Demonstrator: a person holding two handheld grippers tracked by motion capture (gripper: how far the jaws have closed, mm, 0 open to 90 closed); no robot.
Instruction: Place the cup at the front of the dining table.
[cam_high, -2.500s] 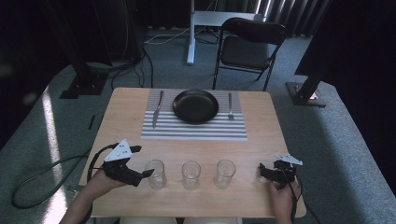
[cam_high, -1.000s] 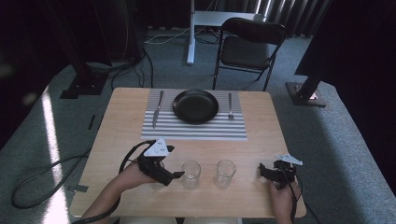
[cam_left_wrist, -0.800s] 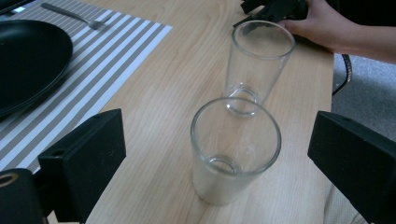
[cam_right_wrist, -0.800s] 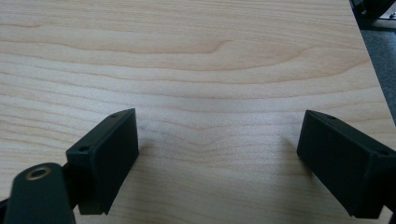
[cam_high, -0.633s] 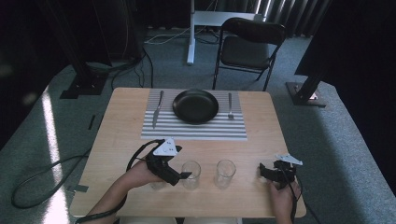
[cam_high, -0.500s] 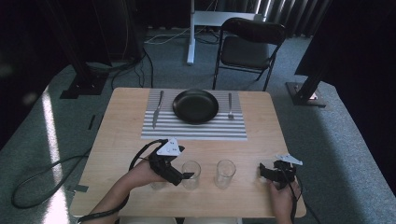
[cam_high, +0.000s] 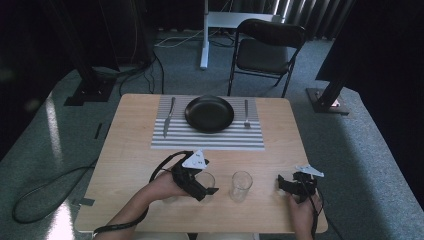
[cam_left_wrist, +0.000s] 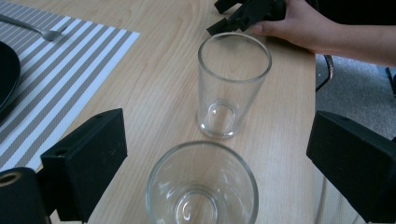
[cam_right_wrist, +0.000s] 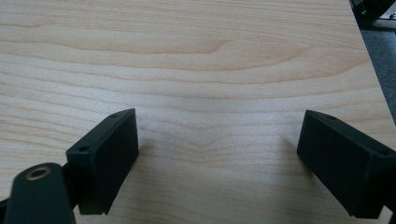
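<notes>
The left tongs (cam_high: 209, 189) have moved right along the near edge of the desk (cam_high: 135, 150), past the left glass. Now they are wide open around the middle glass (cam_left_wrist: 201, 186).

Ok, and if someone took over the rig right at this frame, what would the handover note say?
Left gripper: open, jaws on either side of the near glass, not yet closed on it.
Right gripper: open, low over bare table, holding nothing.
Far glass stands upright between the two grippers. The black plate sits on the striped placemat.
Done: left gripper lined up on the near glass.
Left: probably close on it and lift.
</notes>
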